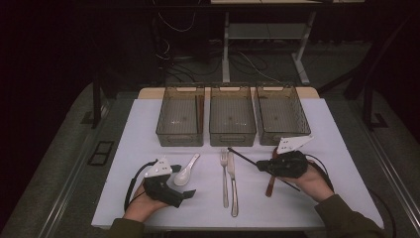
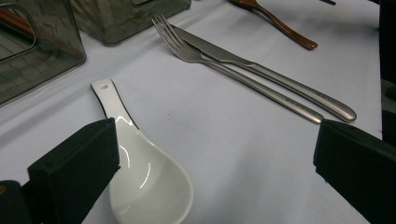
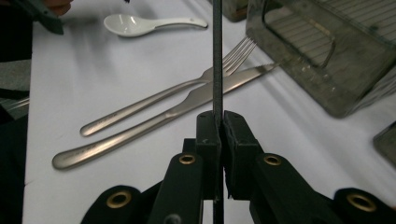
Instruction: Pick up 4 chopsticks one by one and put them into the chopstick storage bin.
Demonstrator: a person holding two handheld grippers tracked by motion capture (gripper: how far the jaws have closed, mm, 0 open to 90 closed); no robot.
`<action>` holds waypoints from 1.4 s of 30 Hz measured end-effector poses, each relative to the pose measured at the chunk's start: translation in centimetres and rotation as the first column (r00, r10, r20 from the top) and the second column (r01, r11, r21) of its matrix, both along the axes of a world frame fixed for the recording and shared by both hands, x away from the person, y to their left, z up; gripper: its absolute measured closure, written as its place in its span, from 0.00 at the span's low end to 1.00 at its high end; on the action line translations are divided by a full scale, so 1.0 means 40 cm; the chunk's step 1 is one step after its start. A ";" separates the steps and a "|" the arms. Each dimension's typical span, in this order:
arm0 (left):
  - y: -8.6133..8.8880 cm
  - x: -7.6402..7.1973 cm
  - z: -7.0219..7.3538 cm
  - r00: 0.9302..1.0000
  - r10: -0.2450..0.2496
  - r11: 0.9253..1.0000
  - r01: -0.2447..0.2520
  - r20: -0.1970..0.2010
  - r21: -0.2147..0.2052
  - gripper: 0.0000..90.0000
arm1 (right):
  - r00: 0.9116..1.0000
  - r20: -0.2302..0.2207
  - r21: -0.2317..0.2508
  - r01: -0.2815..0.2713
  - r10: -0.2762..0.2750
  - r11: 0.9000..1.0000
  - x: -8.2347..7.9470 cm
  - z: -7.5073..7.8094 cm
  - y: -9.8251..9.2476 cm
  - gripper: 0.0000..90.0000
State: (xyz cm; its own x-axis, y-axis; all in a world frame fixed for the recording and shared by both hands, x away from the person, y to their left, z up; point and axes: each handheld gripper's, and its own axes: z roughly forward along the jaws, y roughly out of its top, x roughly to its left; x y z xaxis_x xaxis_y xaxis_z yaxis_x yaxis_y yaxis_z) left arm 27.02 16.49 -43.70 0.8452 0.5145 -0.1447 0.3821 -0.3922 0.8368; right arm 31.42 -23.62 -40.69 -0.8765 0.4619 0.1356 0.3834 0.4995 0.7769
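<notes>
My right gripper (image 1: 259,165) (image 3: 218,125) is shut on a thin black chopstick (image 1: 241,156) (image 3: 217,56), held a little above the white table. The stick runs through the jaws and sticks out both ways. Under that hand lies a brown wooden spoon (image 1: 270,186) (image 2: 286,29). My left gripper (image 1: 184,182) (image 2: 215,158) rests open at the front left. A white ceramic spoon (image 1: 186,171) (image 2: 147,179) (image 3: 140,24) lies between its jaws, close to the left pad (image 2: 74,161); whether it touches is unclear. A steel fork (image 1: 224,178) (image 2: 224,70) (image 3: 154,100) and knife (image 1: 233,187) (image 2: 280,79) (image 3: 140,135) lie side by side mid-table.
Three smoky clear bins stand in a row at the back: left (image 1: 181,140) (image 2: 42,46), middle (image 1: 233,139), right (image 1: 297,130) (image 3: 327,60). The left bin holds a brown stick. Beyond the table are a dark floor, cables and desk legs.
</notes>
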 end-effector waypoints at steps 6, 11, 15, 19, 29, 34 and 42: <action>-0.001 0.000 0.000 1.000 -0.002 1.000 0.002 -0.001 0.003 0.00 | 1.000 0.010 0.031 0.016 -0.016 0.999 0.024 0.014 0.014 0.95; -0.001 0.000 0.000 1.000 -0.003 1.000 0.003 -0.001 0.003 0.00 | 1.000 0.021 0.044 0.016 -0.016 0.999 0.042 0.024 0.033 0.95; -0.001 0.000 0.000 1.000 -0.004 1.000 0.004 -0.001 0.004 0.00 | 0.999 0.028 0.061 0.020 -0.022 0.998 0.054 0.032 0.047 0.95; -0.001 0.000 -0.001 1.000 -0.003 1.000 0.003 -0.003 0.003 0.00 | 0.999 0.026 0.075 0.024 -0.026 0.997 0.066 0.036 0.060 0.95; -0.001 0.000 -0.002 1.000 -0.005 1.000 0.005 -0.006 0.005 0.00 | 0.998 0.043 0.120 0.032 -0.037 0.992 0.100 0.055 0.096 0.95; -0.001 0.000 -0.002 1.000 -0.002 1.000 0.002 -0.006 0.003 0.00 | 0.998 0.059 0.129 0.023 -0.031 0.991 0.120 0.066 0.126 0.95; 0.001 0.001 -0.001 1.000 0.003 1.000 -0.003 -0.005 -0.007 0.00 | 0.997 0.074 0.168 0.025 -0.038 0.985 0.156 0.091 0.174 0.95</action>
